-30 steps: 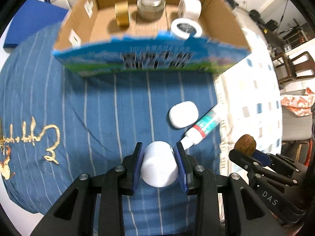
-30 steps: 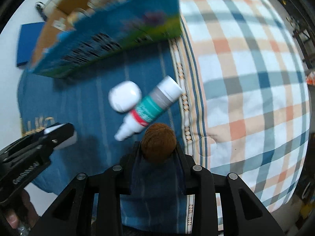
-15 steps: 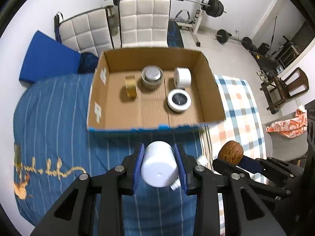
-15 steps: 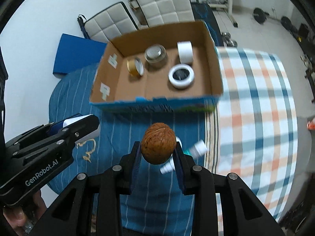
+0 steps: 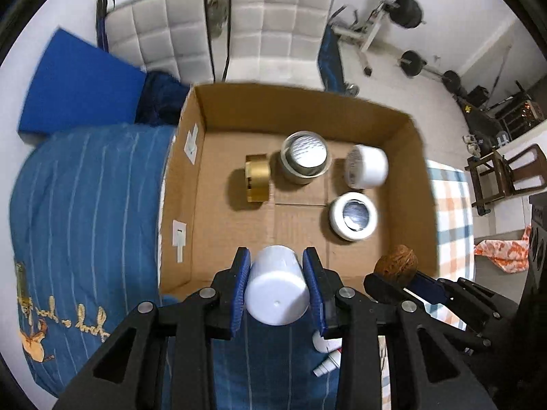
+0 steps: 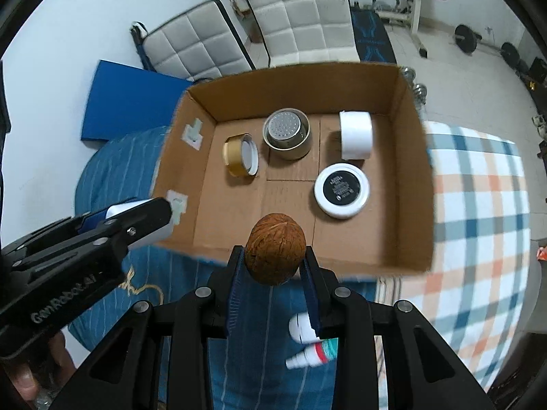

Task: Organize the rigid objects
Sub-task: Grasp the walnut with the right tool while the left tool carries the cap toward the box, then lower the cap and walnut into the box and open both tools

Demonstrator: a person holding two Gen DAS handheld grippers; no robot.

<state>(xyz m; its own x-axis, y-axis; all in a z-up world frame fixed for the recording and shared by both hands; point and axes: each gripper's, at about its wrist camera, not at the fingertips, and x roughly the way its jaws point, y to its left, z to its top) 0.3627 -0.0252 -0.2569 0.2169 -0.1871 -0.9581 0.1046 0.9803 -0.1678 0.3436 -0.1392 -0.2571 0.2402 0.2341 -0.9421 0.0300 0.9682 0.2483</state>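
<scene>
My left gripper (image 5: 277, 276) is shut on a white plastic cup (image 5: 276, 288) and holds it above the near wall of an open cardboard box (image 5: 422, 184). My right gripper (image 6: 274, 259) is shut on a brown walnut (image 6: 275, 248), also over the box's near edge (image 6: 342, 266); the walnut shows in the left wrist view (image 5: 396, 265) too. In the box lie a gold tape roll (image 5: 257, 177), a metal tin (image 5: 305, 157), a white roll (image 5: 366, 166) and a round white jar (image 5: 354, 216).
The box sits on a bed with a blue striped cover (image 5: 85, 205) and a plaid sheet (image 6: 478, 222). A white-and-green tube (image 6: 316, 352) and a white lid (image 6: 301, 326) lie on the bed below the grippers. White chairs (image 5: 266, 27) and gym weights stand behind.
Both grippers have risen from the bed and moved forward over the box's near edge, each still holding its object. The tube and lid stay behind on the bed.
</scene>
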